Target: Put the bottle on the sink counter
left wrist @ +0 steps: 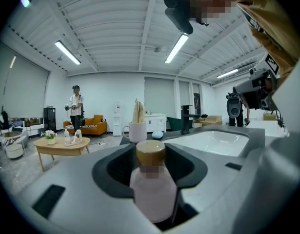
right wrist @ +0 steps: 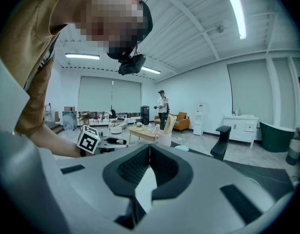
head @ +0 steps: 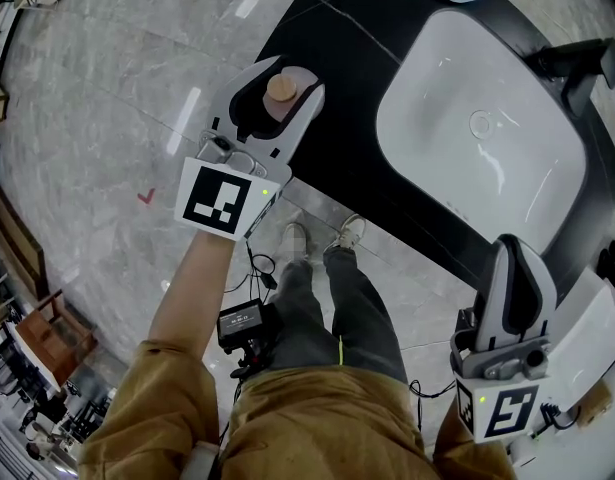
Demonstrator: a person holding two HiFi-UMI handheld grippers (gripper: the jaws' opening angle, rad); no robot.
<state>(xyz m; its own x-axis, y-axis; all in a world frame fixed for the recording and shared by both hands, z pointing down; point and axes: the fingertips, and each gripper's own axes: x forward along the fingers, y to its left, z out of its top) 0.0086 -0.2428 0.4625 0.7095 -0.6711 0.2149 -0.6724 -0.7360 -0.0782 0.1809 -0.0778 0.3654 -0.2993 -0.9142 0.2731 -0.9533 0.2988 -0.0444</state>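
- The black tabletop [head: 347, 73] around the white basin [head: 477, 158] appears to carry the bottle near its left end. The step in hand looks like letting go, so draw the left hand-held gripper straight back and level, clear of the cap.
- The left hand-held gripper [head: 290, 80] has its jaws wide, with the bottle [left wrist: 152, 189] upright between them, seemingly unpinched. The right hand-held gripper [right wrist: 149, 152] is closed and empty, well apart.
- Only the head view shows how near the tabletop's edge the bottle stands. Only the left gripper view shows the dark gap beside it.
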